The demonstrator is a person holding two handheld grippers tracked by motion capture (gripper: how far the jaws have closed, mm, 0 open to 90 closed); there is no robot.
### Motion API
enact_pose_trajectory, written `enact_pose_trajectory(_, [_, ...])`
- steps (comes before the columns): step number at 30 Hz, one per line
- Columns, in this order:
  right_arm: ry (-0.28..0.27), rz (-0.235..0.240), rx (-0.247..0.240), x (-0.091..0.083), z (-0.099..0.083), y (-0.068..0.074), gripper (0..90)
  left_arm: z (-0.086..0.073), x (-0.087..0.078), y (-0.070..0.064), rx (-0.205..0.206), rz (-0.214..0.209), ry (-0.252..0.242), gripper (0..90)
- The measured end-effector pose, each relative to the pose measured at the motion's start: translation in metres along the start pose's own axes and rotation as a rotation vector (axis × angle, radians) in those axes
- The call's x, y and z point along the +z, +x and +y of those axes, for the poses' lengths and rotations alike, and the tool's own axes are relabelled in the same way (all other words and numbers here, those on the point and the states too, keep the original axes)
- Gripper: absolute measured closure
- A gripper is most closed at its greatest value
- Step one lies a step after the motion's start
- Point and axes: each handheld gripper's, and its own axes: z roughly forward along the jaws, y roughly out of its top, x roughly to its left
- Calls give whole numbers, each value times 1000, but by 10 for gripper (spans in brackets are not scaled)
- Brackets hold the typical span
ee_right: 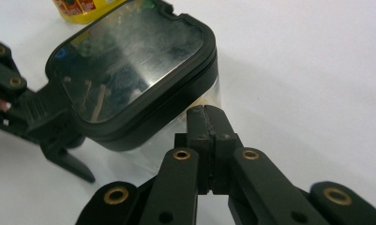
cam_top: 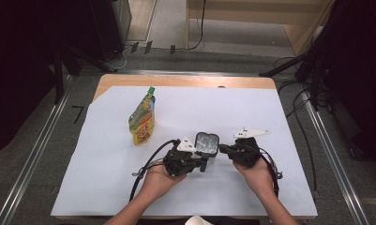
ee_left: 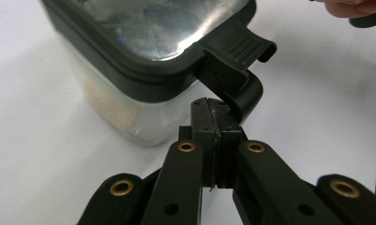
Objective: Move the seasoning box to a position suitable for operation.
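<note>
I have a clear container [cam_top: 207, 143] with a black-rimmed lid standing on the white sheet [cam_top: 279, 122] that covers the table, just past the middle toward six o'clock in the high view. Both grippers sit at it, one on each side.

My left gripper [cam_top: 205, 163] comes in from about eight o'clock of the container. In the left gripper view its jaws are pressed flat together with no gap, and their tips [ee_left: 218, 117] sit right under the black latch [ee_left: 237, 65] that hangs off the lid's edge [ee_left: 143, 77]. The latch's curled lower end lies against the jaw tips; I cannot tell whether anything is pinched between them.

My right gripper [cam_top: 221, 149] comes in from about four o'clock. In the right gripper view its jaws are also pressed together, tips [ee_right: 207, 123] up against the container's clear wall [ee_right: 169, 140] just under the lid rim. The lid's glossy top [ee_right: 129, 65] reflects light, and the left gripper's black links [ee_right: 5, 79] show at nine o'clock beside the latch on that side.

A yellow pouch [cam_top: 143, 119] with a green cap stands well apart from the container, at about ten o'clock from it.
</note>
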Motion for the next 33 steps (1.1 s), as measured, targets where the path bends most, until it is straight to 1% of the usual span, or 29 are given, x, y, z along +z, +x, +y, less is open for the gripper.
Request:
enact_pose_trajectory(3, [-8,-7,11,1,1,1,900,1,4,-4,7,-9,3,900])
enact_pose_trajectory(4, [-13,-11,12,2,1,2,900,2,5,-5,3,-17,5,900])
enact_pose_trajectory(6, [-11,-9,10,3,1,3,900,3,7,-6,-16,-42,5,900])
enact_pose_trajectory(7, [-12,-8,9,3,1,4,900,3,8,-7,-12,-48,6,900])
enact_pose_trajectory(9, [-4,-4,12,3,0,4,900,4,10,-8,5,-47,9,900])
enact_pose_trajectory(11, [-1,3,9,2,-1,4,900,4,10,-6,6,-56,11,900])
enact_pose_trajectory(12, [5,4,-3,0,-2,4,900,4,8,-5,7,-60,7,899])
enact_pose_trajectory(14, [6,5,0,-1,-2,5,900,4,3,-2,1,-71,10,890])
enact_pose_trajectory(15, [3,15,-3,-5,-3,5,900,3,0,-1,2,-68,16,880])
enact_pose_trajectory(17, [-3,19,-3,-8,-3,6,900,2,-8,3,1,-69,24,876])
enact_pose_trajectory(21, [-19,24,-15,-18,-4,14,900,-1,-23,12,-15,-73,21,839])
enact_pose_trajectory(23, [-20,36,-11,-22,-5,15,900,-2,-28,14,-8,-62,20,829])
enact_pose_trajectory(24, [-18,41,-5,-25,-6,16,900,-2,-30,17,-5,-59,18,815])
enact_pose_trajectory(27, [-20,60,-6,-32,-9,20,900,-2,-36,23,-17,-59,8,776])
enact_pose_trajectory(28, [-19,66,-12,-34,-9,22,900,-2,-38,25,-25,-61,4,754])
enact_pose_trajectory(29, [-20,71,-16,-36,-10,24,900,-2,-39,28,-28,-59,6,697])
enact_pose_trajectory(30, [-20,82,-16,-37,-10,27,900,-2,-40,30,-29,-52,3,697])
enact_pose_trajectory(31, [-20,91,-21,-37,-10,30,900,-3,-41,32,-33,-52,-2,676])
enact_pose_trajectory(32, [-18,99,-25,-37,-10,33,900,-3,-42,34,-41,-52,-9,638])
enact_pose_trajectory(33, [-14,105,-31,-36,-11,36,900,-3,-43,36,-38,-54,-10,610])
